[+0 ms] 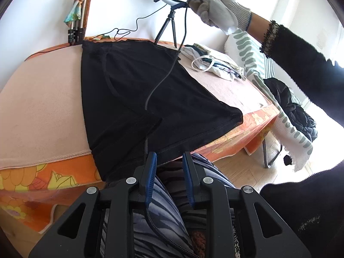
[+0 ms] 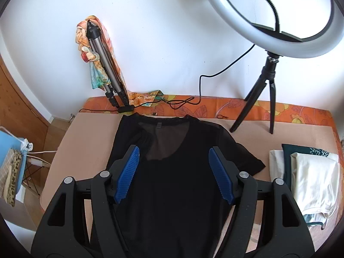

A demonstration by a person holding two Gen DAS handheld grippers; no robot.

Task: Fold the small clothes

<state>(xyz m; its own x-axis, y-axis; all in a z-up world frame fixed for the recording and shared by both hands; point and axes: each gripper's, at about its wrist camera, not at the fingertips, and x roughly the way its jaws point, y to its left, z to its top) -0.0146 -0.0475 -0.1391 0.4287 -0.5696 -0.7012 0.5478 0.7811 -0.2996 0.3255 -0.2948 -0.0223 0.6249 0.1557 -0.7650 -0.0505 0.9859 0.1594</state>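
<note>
A shirt lies spread flat on the bed, its collar toward the wall. To its right sits a pile of folded clothes. Behind, a ring light stands on its tripod; a folded tripod leans against the wall at the left.

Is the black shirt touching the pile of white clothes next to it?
Apart. The right wrist view shows the black shirt with its sleeve tip ending short of the pile of white clothes; a strip of bare pink blanket lies between them.
</note>
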